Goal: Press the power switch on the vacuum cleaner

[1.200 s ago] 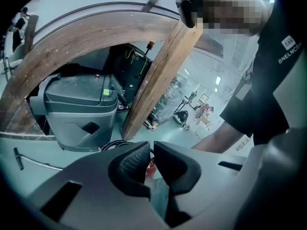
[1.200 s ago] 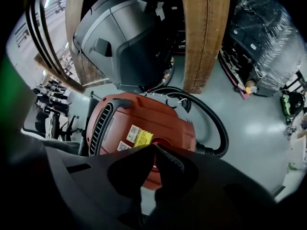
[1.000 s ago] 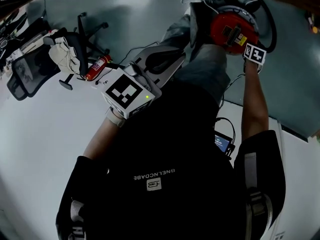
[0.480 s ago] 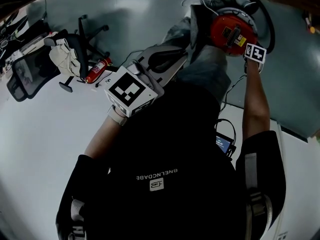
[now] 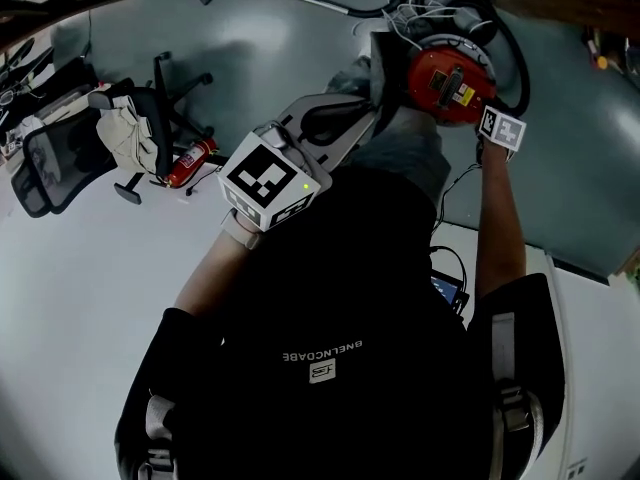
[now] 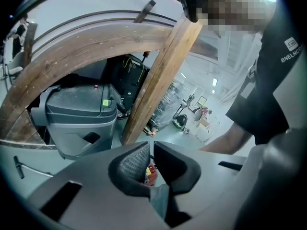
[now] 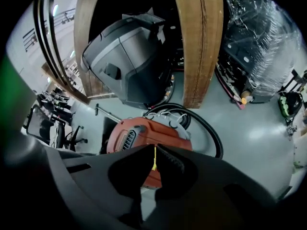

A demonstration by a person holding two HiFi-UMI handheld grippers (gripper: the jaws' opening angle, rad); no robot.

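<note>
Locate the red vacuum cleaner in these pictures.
In the head view the red vacuum cleaner sits at the upper right, just beyond the right gripper, with a black hose curving round its far side.

"bnelncobe" on black shirt (image 5: pixel 330 298)

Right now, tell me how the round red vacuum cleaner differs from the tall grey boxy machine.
The round red vacuum cleaner is low and domed; the tall grey boxy machine stands upright with flat panels. The vacuum cleaner sits on open floor with a black hose curling beside it; the grey machine stands among wooden beams. Both rest on the floor.
</note>
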